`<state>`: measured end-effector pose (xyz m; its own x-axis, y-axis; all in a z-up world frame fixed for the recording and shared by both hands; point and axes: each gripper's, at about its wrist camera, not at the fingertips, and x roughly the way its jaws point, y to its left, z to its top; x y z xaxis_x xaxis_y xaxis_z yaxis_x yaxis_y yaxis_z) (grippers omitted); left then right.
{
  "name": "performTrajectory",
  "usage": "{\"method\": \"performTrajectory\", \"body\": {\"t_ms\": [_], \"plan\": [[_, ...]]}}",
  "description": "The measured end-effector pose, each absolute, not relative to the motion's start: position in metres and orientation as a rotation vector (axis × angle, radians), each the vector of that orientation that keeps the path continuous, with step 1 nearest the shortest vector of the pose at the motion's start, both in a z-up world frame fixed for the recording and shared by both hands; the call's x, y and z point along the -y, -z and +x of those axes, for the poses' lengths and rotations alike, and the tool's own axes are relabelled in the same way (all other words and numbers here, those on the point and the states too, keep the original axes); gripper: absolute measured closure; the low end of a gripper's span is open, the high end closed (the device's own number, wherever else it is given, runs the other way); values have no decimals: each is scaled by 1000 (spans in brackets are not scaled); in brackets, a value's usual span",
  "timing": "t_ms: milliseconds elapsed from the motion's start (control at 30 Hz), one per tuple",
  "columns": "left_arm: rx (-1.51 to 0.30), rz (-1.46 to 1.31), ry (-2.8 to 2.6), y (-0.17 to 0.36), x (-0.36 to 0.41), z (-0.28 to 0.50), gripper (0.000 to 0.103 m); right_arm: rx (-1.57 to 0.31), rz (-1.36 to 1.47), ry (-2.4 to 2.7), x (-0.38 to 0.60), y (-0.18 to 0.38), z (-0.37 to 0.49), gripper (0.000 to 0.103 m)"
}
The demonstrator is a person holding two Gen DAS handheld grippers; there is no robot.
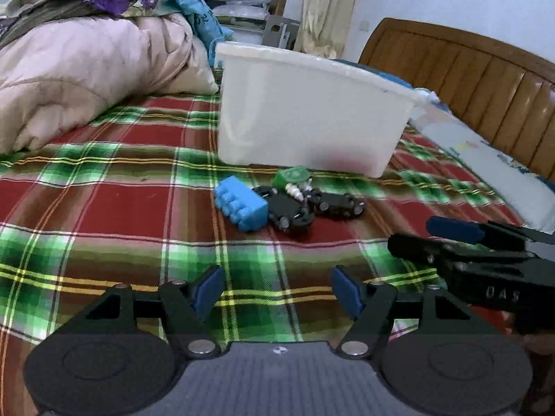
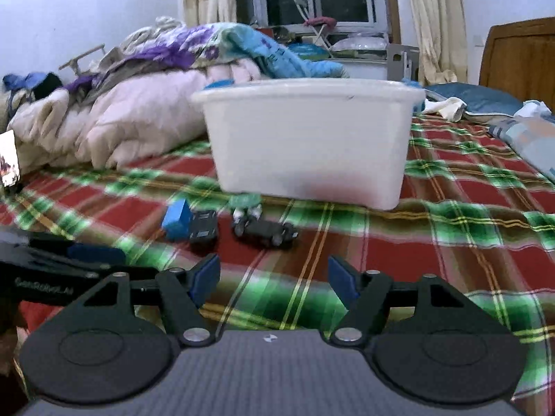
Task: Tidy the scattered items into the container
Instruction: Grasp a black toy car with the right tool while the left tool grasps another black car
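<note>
A white, translucent plastic container (image 1: 305,118) with smooth walls and a rolled rim stands on a bed covered by a woven plaid blanket (image 1: 104,208) in red, green and yellow. A faint reddish shape shows through the container's lower wall; what it is cannot be told.

Just in front of the container's near wall lies a tight cluster of toys. A blue studded building block (image 1: 241,206), matte and rectangular, sits at the left. Touching its right side is a flat black toy car chassis (image 1: 288,209) with small metal-hubbed wheels. A second black wheeled chassis (image 1: 338,204) lies just to the right of that. Behind them, close against the container, is a rounded green plastic piece (image 1: 290,176), with small pale ridged parts beside it.

The left gripper (image 1: 277,289) hovers near the blanket, its blue-padded fingers spread wide and holding nothing. The right gripper (image 2: 274,279) sits alongside it, likewise wide apart and empty, aimed at the toys.

A puffy pink quilt (image 1: 86,79) is heaped at far left, and a curved wooden headboard (image 1: 468,79) rises at far right.
</note>
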<state>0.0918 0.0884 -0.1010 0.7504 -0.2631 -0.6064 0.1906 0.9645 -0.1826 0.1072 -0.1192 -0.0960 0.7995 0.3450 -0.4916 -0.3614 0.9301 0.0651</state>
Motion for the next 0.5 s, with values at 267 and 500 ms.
{"method": "performTrajectory", "body": {"t_ms": [267,500], "plan": [[-602,-69,216,91,-80,107,31,-478,-129,-395,105,102,116,36],[-663,-233,253,95,-67,126,31,-556,-176,-520,114,105,166,61]]}}
